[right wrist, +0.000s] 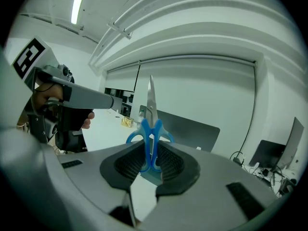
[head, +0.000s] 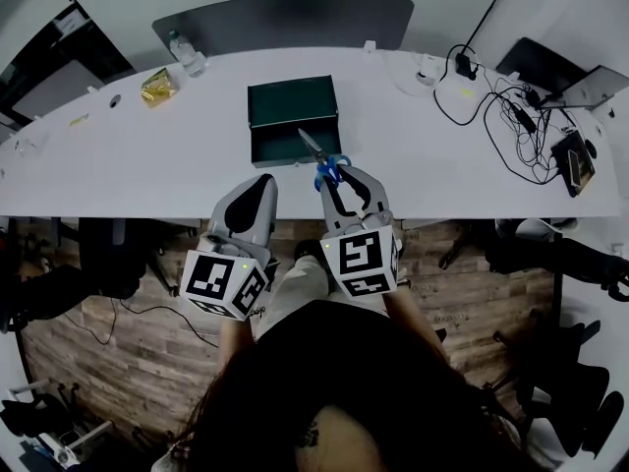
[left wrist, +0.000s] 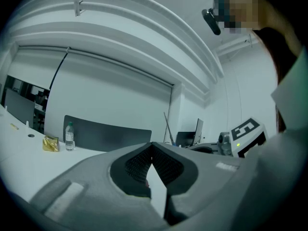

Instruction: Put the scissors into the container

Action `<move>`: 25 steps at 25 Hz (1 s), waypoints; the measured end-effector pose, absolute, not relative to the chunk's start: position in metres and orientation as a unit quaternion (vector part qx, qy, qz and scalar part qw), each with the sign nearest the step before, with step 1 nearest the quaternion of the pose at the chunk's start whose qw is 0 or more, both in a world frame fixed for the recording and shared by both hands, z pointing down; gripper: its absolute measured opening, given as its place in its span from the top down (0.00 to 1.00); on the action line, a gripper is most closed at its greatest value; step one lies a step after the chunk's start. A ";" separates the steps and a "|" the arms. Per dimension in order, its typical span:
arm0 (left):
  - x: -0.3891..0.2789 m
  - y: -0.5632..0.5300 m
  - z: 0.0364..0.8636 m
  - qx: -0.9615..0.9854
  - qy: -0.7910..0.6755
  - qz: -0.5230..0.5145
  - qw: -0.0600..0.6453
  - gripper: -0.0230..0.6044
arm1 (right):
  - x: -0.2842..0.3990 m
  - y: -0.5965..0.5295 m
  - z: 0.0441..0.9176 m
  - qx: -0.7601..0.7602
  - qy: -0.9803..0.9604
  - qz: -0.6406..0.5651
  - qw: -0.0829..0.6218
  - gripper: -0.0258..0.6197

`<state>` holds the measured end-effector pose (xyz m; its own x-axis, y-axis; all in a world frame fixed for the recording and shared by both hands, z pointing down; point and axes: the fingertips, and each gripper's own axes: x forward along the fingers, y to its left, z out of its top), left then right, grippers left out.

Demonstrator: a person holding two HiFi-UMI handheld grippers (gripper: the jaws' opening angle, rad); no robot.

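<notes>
The scissors (head: 327,165) have blue handles and silver blades. My right gripper (head: 339,177) is shut on the handles. It holds them over the white table's (head: 128,165) front edge, with the blades pointing toward the dark green container (head: 291,104) just beyond. In the right gripper view the scissors (right wrist: 151,129) stand up straight between the pads of the right gripper (right wrist: 151,150). My left gripper (head: 261,183) hovers to the left of the scissors, near the table edge. In its own view the left gripper (left wrist: 152,148) is shut with nothing between its jaws.
A water bottle (head: 187,55) and a yellow packet (head: 157,87) lie at the table's far left. Tangled cables with plugs (head: 516,116) and a laptop (head: 590,87) crowd the right end. A dark chair back (head: 285,18) stands behind the table.
</notes>
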<state>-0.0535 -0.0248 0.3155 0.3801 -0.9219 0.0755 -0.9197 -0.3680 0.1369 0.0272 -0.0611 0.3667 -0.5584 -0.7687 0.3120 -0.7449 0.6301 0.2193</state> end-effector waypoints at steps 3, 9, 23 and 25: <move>-0.061 -0.035 0.315 0.828 -0.555 -0.006 0.078 0.95 | 0.020 -0.071 0.366 0.430 -0.881 -0.034 0.195 0.83; -0.078 -0.055 0.314 0.831 -0.550 -0.003 0.081 0.95 | 0.007 -0.089 0.368 0.432 -0.877 -0.038 0.209 0.83; -0.110 -0.116 0.321 0.848 -0.522 -0.002 0.091 0.95 | -0.024 -0.138 0.378 0.441 -0.861 -0.050 0.246 0.83; -0.115 -0.125 0.323 0.850 -0.518 -0.002 0.093 0.95 | -0.027 -0.144 0.382 0.443 -0.858 -0.053 0.254 0.83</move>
